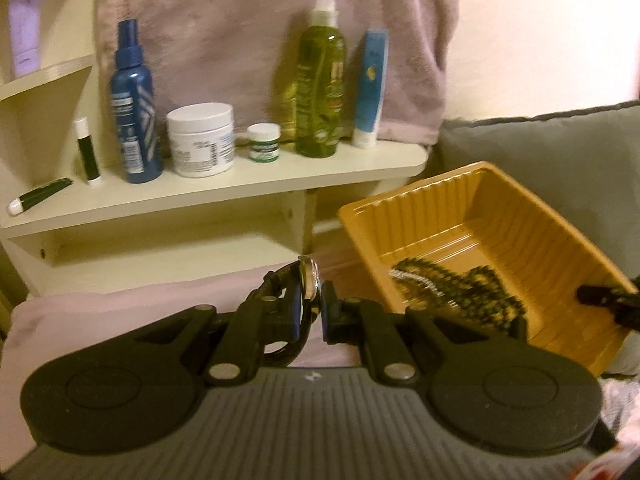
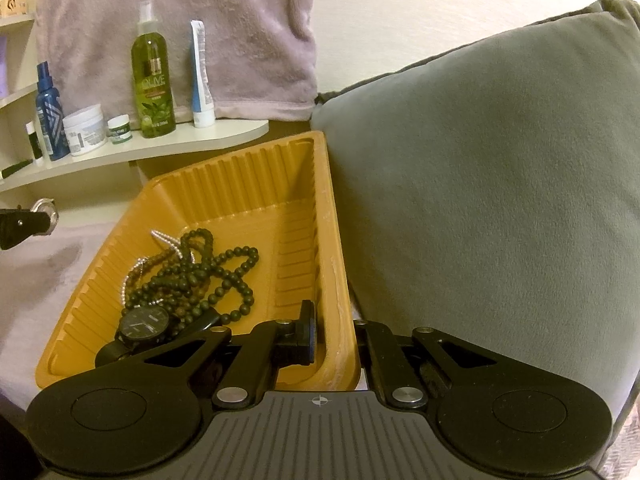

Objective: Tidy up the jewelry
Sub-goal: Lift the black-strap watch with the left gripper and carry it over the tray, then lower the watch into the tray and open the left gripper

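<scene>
Silver watch (image 1: 310, 284): clenched edge-on in left claw (image 1: 311, 307), held above the pink bed cover, left of the tray. Yellow tray (image 2: 256, 184): holds bead necklaces (image 2: 200, 268) and black watch (image 2: 144, 322); right claw (image 2: 334, 344) pinches its rim, likely steadying it against the grey pillow (image 2: 500, 184).

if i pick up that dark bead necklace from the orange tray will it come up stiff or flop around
Probably floppy: the dark bead necklace lies in loose loops on the orange tray floor, so it should drape and swing. It may drag neighbours along, since its loops overlap the silver chain and lie against the black watch. The round beads could slip through a pinch.
</scene>
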Tool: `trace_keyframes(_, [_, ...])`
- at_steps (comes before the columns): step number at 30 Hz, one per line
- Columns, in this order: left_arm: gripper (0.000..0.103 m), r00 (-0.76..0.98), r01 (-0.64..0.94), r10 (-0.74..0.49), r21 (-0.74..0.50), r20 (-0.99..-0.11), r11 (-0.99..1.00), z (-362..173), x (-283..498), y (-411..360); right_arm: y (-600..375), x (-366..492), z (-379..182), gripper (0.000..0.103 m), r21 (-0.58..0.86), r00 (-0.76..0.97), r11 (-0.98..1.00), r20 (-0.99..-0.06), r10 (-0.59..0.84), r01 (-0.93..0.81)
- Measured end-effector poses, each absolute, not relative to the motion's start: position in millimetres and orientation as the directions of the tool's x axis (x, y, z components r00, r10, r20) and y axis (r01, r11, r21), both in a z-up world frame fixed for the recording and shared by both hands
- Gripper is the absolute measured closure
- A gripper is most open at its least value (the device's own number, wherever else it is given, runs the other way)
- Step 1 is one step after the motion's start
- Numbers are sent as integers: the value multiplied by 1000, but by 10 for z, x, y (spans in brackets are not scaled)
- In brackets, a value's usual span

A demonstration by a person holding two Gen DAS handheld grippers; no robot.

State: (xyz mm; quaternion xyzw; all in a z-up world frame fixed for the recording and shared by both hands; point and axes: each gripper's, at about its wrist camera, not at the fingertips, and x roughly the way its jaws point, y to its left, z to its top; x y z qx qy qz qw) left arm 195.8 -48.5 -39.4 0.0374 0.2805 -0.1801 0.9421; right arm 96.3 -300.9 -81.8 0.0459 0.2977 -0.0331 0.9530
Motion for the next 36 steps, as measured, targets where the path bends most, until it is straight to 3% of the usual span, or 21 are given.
trace_keyframes(12, [94, 699, 508, -470, -89, -539, 857, -367, 1896, -1169, -3084, 988, -832, 100, 107, 824, 994, -566, 32, 35])
trace_keyframes(26, [93, 641, 540, -488, -104, -592, 836, -520, 2065, -1384, -3191, 1206, -1021, 100, 228, 795, 973, -583, 169, -39])
trace_keyframes(29, [85, 645, 538, -488, -105, -588, 837, -527, 2084, -1384, -3223, 1230, -1048, 100, 239, 790, 970, -587, 177, -39])
trace_keyframes(36, [78, 691, 495, -459, -97, -558, 864, -405, 2015, -1194, -3252, 1281, -1060, 100, 246, 795, 969, -583, 168, -25])
